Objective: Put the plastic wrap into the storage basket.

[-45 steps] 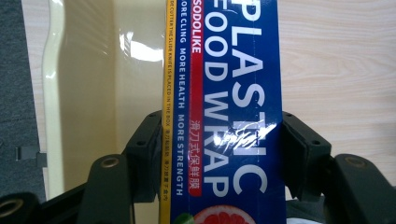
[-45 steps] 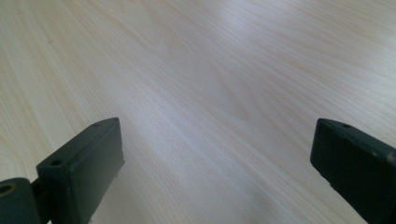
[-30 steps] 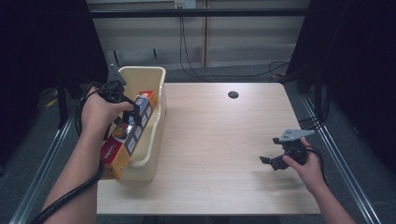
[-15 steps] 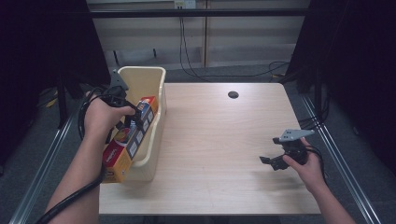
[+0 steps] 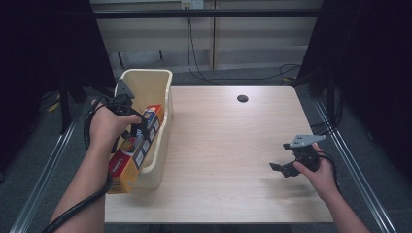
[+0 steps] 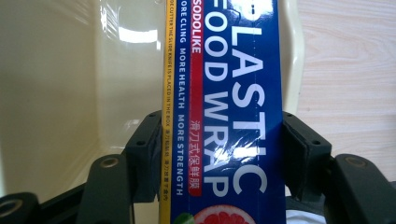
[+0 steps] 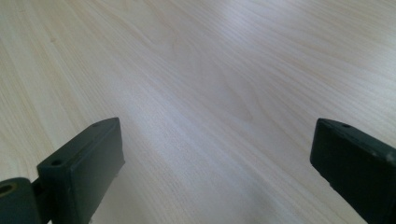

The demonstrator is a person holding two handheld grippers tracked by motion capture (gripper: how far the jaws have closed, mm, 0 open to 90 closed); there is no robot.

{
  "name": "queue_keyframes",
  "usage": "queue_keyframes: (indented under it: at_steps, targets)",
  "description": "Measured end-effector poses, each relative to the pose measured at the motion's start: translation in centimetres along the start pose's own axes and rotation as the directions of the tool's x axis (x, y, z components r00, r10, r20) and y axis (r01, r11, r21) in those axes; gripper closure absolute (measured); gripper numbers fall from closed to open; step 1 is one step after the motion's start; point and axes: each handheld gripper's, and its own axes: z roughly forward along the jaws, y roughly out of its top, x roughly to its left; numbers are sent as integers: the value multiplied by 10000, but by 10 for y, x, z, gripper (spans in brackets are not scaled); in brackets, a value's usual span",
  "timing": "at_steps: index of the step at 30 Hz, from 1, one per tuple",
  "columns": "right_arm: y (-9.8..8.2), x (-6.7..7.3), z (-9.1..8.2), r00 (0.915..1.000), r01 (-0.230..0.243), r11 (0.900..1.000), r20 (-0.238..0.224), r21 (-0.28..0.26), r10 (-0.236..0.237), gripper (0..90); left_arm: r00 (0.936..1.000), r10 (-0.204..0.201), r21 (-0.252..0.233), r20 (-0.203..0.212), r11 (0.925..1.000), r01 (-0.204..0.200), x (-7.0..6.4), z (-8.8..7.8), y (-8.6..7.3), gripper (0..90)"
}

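left gripper (image 5: 137, 127) clamped across plastic wrap box (image 6: 224, 107), box lying slanted in the cream bin (image 5: 163, 82), near end poking over the rim. right gripper (image 7: 210, 172) jaws apart, idle over table (image 5: 228, 145). keep grip square, lower flat before release.

1 wrap box (image 6: 224, 116), 1 bin (image 5: 163, 87), 1 table (image 5: 228, 145)

Cream bin (image 5: 163, 145) on wooden table (image 5: 228, 145)
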Motion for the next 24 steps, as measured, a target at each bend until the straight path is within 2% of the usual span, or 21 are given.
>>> queue_keyframes:
  at_steps: [3, 5, 6, 10, 16, 20, 22, 24]
  targets:
    - [0, 0, 0, 10000, -11, 10000, -6, -10, 11, 27, 10000, -20, -11, -25, 10000, 20, 0, 2, 0, 404]
    - [0, 0, 0, 10000, 8, 10000, -9, -3, -8, 27, 9998, -173, -78, -40, 9998, 172, -1, 4, 0, 404]
    - [0, 0, 0, 10000, 10, 10000, -19, 2, -10, 27, 10000, -31, 17, -13, 10000, 31, -1, 4, 0, 404]
    - [0, 0, 0, 10000, 60, 10000, -17, -2, -60, 27, 9999, 88, 63, -137, 9999, -87, -1, 4, 1, 404]
    - [0, 0, 1, 10000, 47, 10000, 6, 46, -47, 28, 9999, -95, 103, -93, 9999, 96, -2, 7, 2, 404]
    - [0, 0, 0, 10000, 49, 10000, -13, 4, -49, 28, 9999, -65, 207, -148, 9998, 68, -1, 10, 4, 403]
    - [0, 0, 0, 10000, 44, 10000, -67, 22, -44, 28, 9995, -296, 139, -131, 9995, 298, -2, 12, 5, 402]
    - [0, 1, 0, 10000, 35, 10000, -34, 38, -35, 28, 9995, -322, 123, -69, 9994, 323, -2, 13, 5, 402]
